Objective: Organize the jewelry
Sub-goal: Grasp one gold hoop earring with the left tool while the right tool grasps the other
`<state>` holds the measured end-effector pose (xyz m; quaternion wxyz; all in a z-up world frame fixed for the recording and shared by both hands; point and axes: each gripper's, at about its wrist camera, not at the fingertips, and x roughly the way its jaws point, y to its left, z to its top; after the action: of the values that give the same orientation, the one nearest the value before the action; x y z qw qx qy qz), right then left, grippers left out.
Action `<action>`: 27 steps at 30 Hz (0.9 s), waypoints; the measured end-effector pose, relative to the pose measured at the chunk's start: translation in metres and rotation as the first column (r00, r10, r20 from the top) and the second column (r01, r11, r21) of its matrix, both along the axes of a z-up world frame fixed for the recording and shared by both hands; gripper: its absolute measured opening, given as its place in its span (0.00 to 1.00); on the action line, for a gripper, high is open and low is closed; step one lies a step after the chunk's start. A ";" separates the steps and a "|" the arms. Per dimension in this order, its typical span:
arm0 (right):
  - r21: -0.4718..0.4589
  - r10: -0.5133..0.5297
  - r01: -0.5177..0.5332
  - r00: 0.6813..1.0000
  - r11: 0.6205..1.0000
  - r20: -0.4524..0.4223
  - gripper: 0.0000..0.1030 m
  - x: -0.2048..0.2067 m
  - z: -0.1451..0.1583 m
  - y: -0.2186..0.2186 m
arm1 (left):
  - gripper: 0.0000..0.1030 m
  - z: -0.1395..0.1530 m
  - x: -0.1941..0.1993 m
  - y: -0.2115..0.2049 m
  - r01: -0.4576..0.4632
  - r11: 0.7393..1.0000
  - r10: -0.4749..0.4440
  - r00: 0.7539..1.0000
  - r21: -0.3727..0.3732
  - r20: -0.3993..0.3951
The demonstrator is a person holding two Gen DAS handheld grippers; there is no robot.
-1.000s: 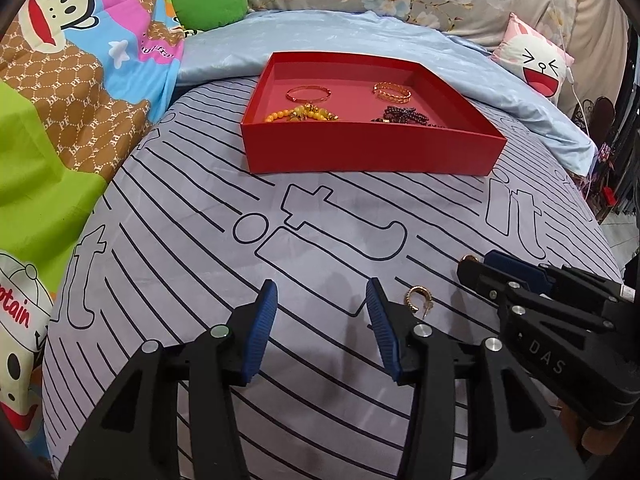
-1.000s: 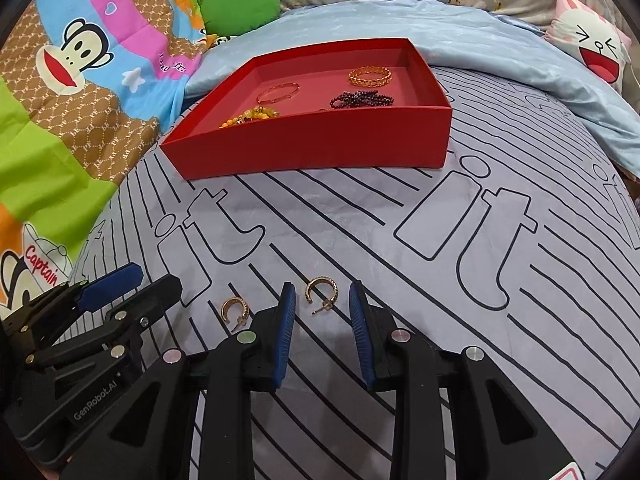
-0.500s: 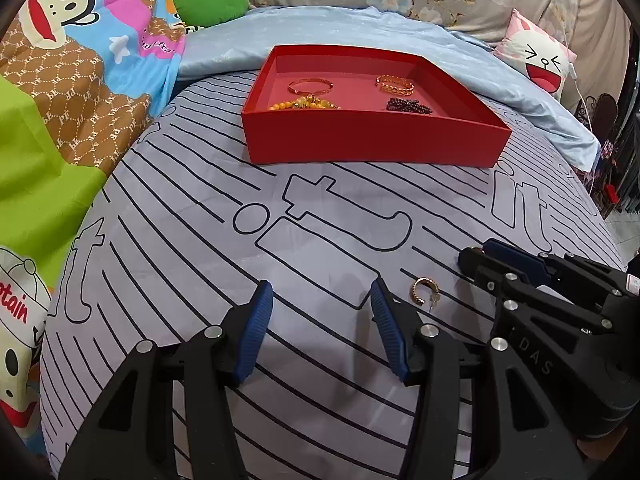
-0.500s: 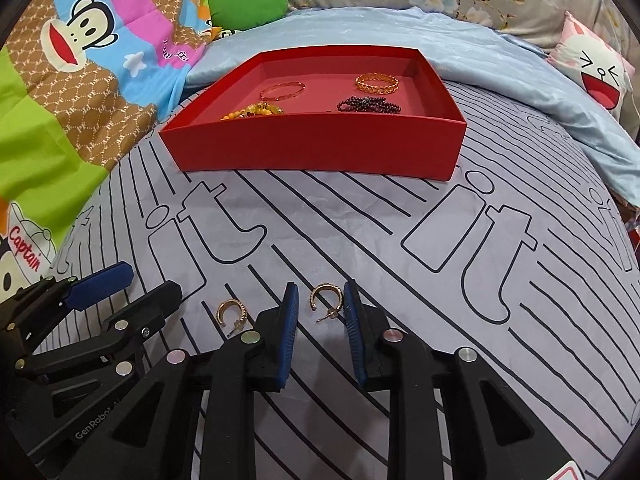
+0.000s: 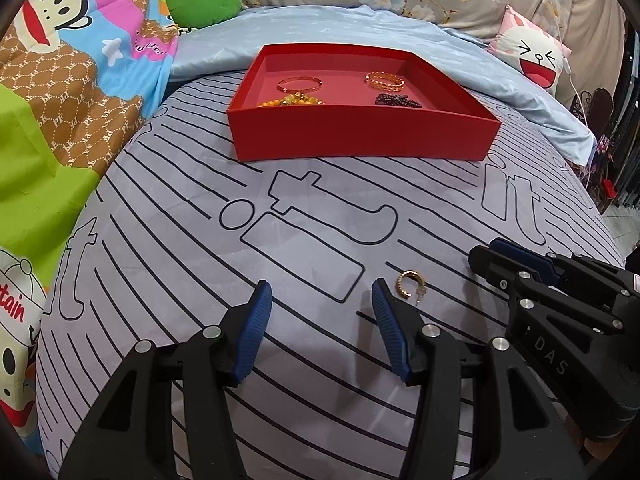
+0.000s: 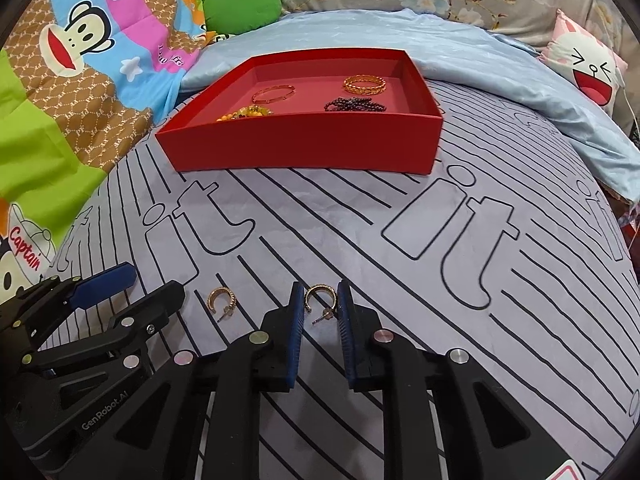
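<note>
1. Left wrist view: We see a grey striped bedsheet [image 5: 168, 240] bearing a red tray [image 5: 360, 136], with a pale blue quilt [image 5: 320, 28] beyond the tray. Bare sheet lies open between the tray and the left gripper [image 5: 320, 320]. Its jaws are opening, nothing between them; a gold hoop earring [image 5: 408, 284] lies just right of its right finger.

2. Right wrist view: The right gripper [image 6: 318, 320], nearer us than the tray [image 6: 304, 144], is clamped on a second earring [image 6: 320, 298]. The bracelets [image 6: 364, 85] lie inside the tray.
</note>
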<state>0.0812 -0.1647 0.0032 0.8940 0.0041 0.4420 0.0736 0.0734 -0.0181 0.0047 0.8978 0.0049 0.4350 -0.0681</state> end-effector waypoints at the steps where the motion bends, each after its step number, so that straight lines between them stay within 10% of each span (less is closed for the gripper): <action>1: 0.003 -0.006 0.006 1.000 1.000 0.002 0.15 -0.002 0.001 -0.003 | 0.52 0.001 -0.001 -0.002 0.006 1.000 -0.006 1.000 0.000 0.004; 14: 0.028 -0.054 0.054 0.999 0.998 -0.005 0.15 -0.011 0.003 -0.023 | 0.50 -0.005 0.003 -0.035 0.072 0.997 -0.072 0.997 0.015 -0.002; 27: 0.037 -0.064 0.065 0.998 0.997 -0.020 0.16 -0.012 -0.001 -0.027 | 0.27 -0.006 0.004 -0.046 0.097 0.994 -0.098 0.995 0.041 0.021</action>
<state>0.0691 -0.1917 0.0025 0.8914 0.0358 0.4486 0.0528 0.0775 -0.0639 -0.0014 0.8980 0.0449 0.4253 -0.1031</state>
